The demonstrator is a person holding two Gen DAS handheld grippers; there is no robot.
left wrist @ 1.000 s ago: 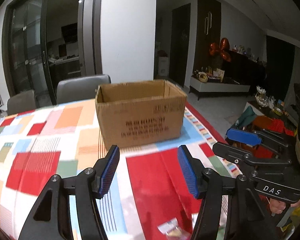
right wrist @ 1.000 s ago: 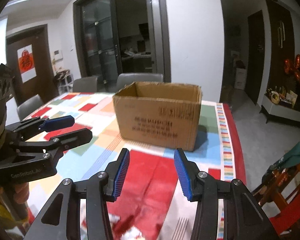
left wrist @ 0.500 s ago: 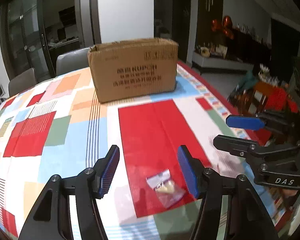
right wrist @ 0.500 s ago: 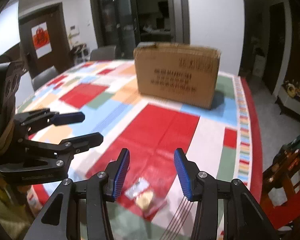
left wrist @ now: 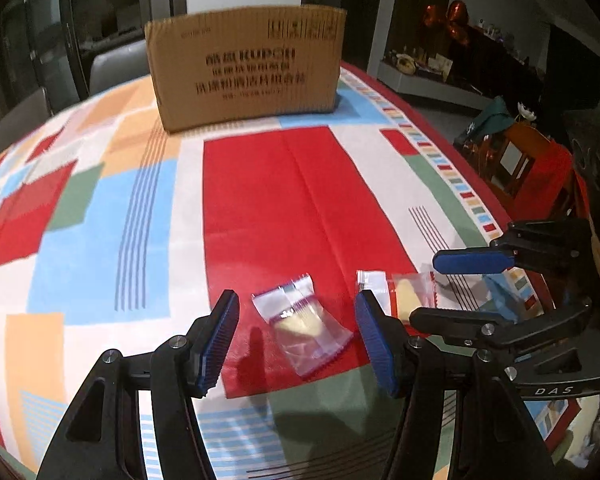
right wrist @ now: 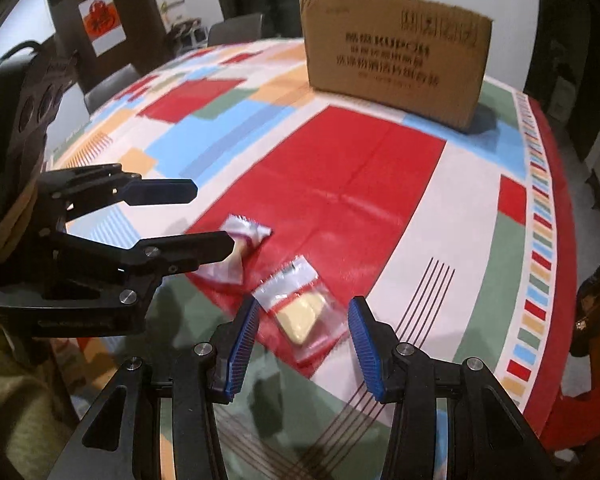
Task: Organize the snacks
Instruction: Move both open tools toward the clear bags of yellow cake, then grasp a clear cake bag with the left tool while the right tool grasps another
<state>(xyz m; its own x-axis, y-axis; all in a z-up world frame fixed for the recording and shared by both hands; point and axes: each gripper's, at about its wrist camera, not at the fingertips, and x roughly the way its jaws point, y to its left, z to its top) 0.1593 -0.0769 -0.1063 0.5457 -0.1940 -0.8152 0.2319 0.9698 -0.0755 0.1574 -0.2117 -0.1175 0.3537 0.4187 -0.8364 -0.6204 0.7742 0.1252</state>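
Stock as I see it, left to right. My left tool [left wrist: 296, 336]: jaws wide, nothing held, above a clear packet [left wrist: 300, 328] on the tabletop [left wrist: 100, 240]. My right tool [right wrist: 302, 338]: jaws apart, empty, over a red-trimmed packet [right wrist: 300, 308]. Box [left wrist: 246, 66] at 12 o'clock, well apart from both.
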